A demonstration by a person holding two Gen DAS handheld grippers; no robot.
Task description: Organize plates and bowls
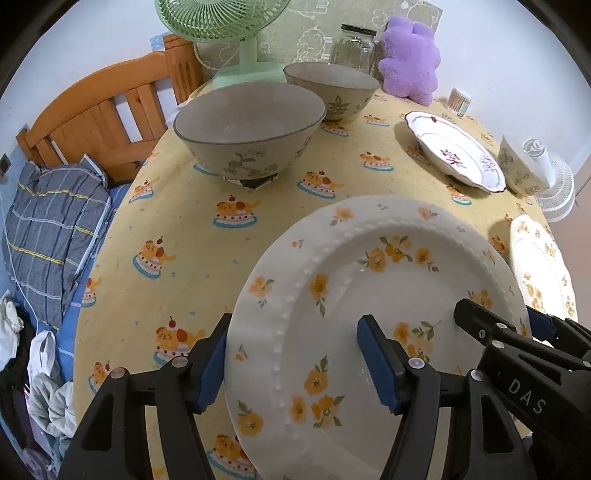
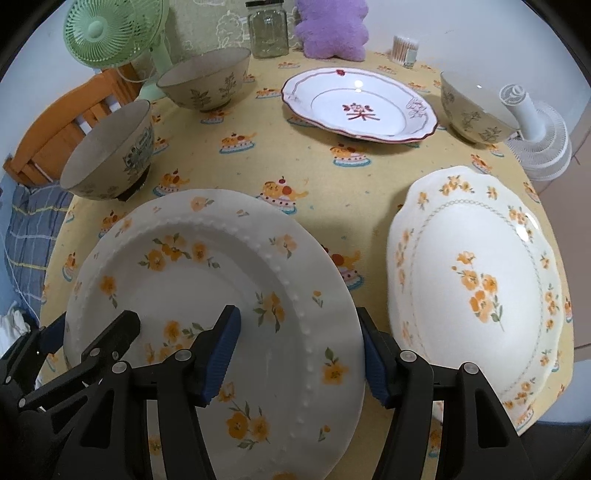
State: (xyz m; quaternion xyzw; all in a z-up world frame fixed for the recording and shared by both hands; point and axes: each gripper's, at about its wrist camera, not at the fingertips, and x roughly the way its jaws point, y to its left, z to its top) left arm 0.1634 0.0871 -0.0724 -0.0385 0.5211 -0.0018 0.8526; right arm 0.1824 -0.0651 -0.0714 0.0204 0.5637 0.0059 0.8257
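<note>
A white plate with yellow flowers and a beaded rim [image 1: 369,280] [image 2: 207,266] lies nearest on the yellow tablecloth [image 2: 314,173]. My left gripper [image 1: 293,323] [image 2: 92,325] straddles its left rim, one pad at the outer edge and the other over the well. My right gripper [image 2: 298,314] [image 1: 498,314] straddles the right rim the same way. Both stand open and neither clamps the plate. To the right lies a scalloped yellow-flower plate [image 2: 472,288]. A red-patterned plate [image 2: 358,107] sits further back. Two grey leaf-pattern bowls [image 2: 107,155] [image 2: 203,81] stand at the left, and a third bowl [image 2: 472,107] at the far right.
At the back of the table are a green fan [image 2: 107,33], a glass jar [image 2: 267,29], a purple plush toy [image 2: 332,29] and a cotton-swab box [image 2: 404,50]. A white fan [image 2: 535,125] is at the right edge. A wooden headboard [image 1: 103,118] and bedding are left.
</note>
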